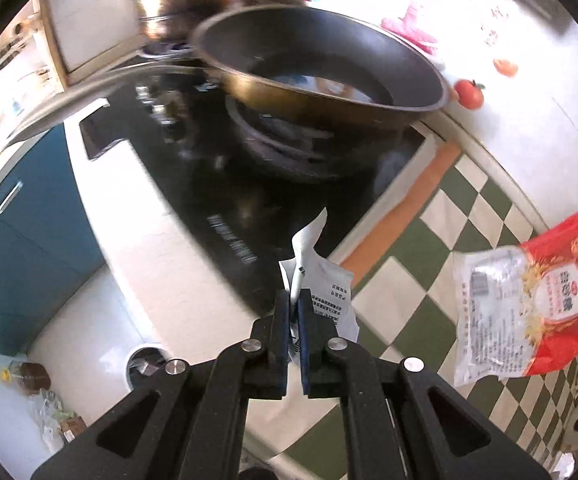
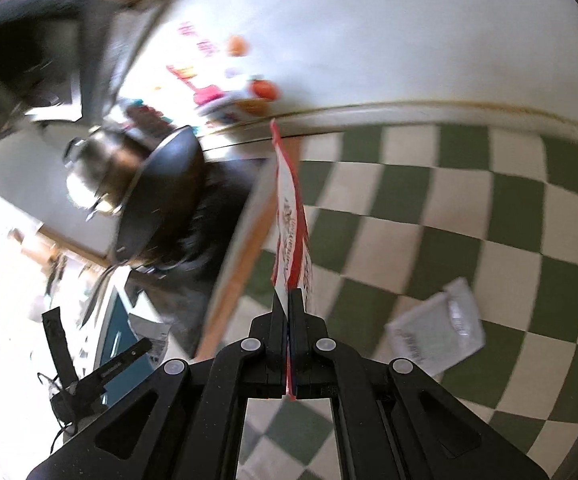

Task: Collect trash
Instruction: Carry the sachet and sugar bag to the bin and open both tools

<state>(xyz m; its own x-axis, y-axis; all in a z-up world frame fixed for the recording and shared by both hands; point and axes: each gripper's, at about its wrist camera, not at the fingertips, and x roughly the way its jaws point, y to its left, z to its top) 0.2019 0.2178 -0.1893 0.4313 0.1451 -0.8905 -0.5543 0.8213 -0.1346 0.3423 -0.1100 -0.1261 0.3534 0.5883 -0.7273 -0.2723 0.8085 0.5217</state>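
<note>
Left fingers [image 1: 295, 300] pinch a white wrapper [image 1: 321, 280]; right fingers [image 2: 289, 300] apparently pinch a red bag [image 2: 291, 216].

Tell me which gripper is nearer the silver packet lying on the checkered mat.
Right. The right gripper, shut on a red bag, hangs just beside the silver packet. The left gripper holds white paper over by the stove.

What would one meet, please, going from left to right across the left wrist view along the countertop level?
Blue cabinet door → black stovetop → white printed wrapper held in the left gripper → green-and-white checkered mat → red-and-white food bag.
</note>
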